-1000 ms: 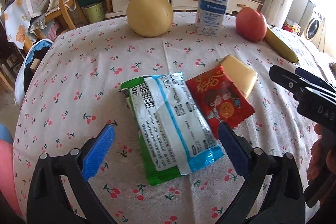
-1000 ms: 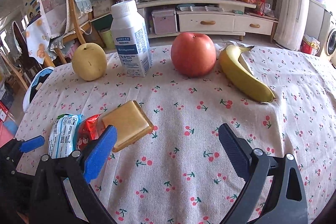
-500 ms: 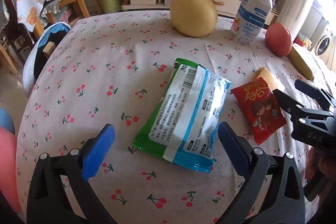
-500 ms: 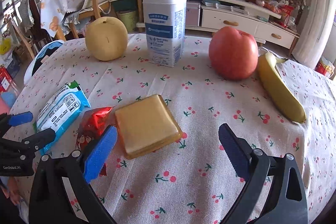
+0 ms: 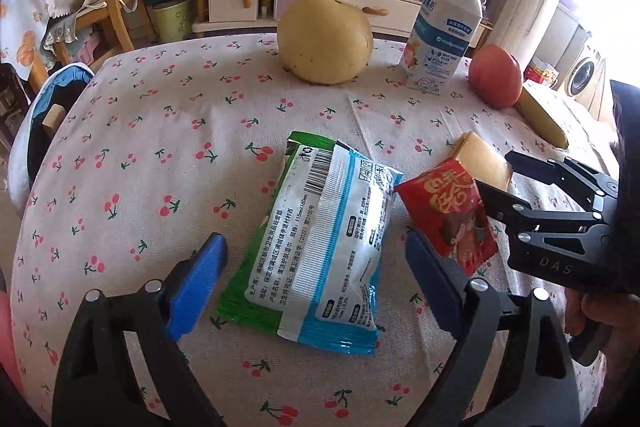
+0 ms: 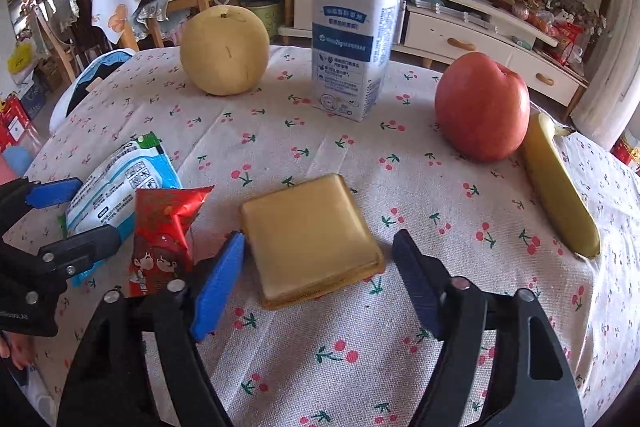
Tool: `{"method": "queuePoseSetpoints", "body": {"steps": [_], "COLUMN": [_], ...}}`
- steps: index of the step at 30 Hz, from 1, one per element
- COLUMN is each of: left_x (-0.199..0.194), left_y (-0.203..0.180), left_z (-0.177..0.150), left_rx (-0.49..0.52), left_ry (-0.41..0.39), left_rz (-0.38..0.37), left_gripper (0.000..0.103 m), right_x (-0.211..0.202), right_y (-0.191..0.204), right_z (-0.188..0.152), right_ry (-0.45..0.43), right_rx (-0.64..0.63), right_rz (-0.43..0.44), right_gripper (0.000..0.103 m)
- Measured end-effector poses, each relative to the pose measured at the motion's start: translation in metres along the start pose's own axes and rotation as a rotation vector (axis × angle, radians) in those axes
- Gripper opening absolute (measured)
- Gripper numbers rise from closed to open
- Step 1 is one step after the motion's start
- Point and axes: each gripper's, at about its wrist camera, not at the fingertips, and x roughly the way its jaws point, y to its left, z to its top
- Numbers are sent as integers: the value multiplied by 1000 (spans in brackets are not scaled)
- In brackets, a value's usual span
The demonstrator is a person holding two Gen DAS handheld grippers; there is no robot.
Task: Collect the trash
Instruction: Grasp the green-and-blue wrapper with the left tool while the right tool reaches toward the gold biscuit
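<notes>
We had the left claw (image 5: 316,281) spread but closing around the blue-and-green wrapper (image 5: 320,251), which lay flat on the table (image 5: 160,131) between its blue pads, neither pad yet pressing it. The right claw (image 6: 318,267) was likewise closing, straddling the yellow square packet (image 6: 310,239); its left pad stood just beside the packet's edge, the right pad apart, so nothing was pinched. We judged that each claw took one piece so both could be lifted together. Between the two lay the red snack wrapper (image 6: 164,235), overlapping the yellow packet's corner in the left view and unclaimed. Farther out, the pear (image 5: 325,37), milk bottle (image 6: 354,23), apple (image 6: 482,107) and banana (image 6: 558,187) stood in a row; we took these as things to leave, not trash.
</notes>
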Motion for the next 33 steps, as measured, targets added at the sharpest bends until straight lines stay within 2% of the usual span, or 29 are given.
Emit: {"method": "queuePoseSetpoints", "body": {"steps": [4, 8, 17, 23, 27, 33], "left_x": [-1, -4, -19, -39, -52, -70], "left_y": [-4, -6, -11, 0, 12, 35], "left_z": [0, -2, -21, -44, -57, -74], "left_rx": [35, 44, 62, 45, 5, -96], "left_ry": [-4, -7, 8, 27, 36, 28], "left_rz": [42, 46, 32, 7, -24, -76], "left_gripper": [67, 60, 54, 53, 50, 48], "right_x": [-2, -5, -18, -35, -48, -63], "right_y": [1, 8, 52, 72, 82, 80], "right_z": [-2, -5, -19, -34, -45, -55], "right_ry": [-3, -5, -7, -4, -7, -19], "right_rx": [-10, -23, -124, -150, -160, -105], "right_rz": [4, 23, 71, 114, 118, 93], "right_gripper": [65, 64, 64, 63, 63, 64]}}
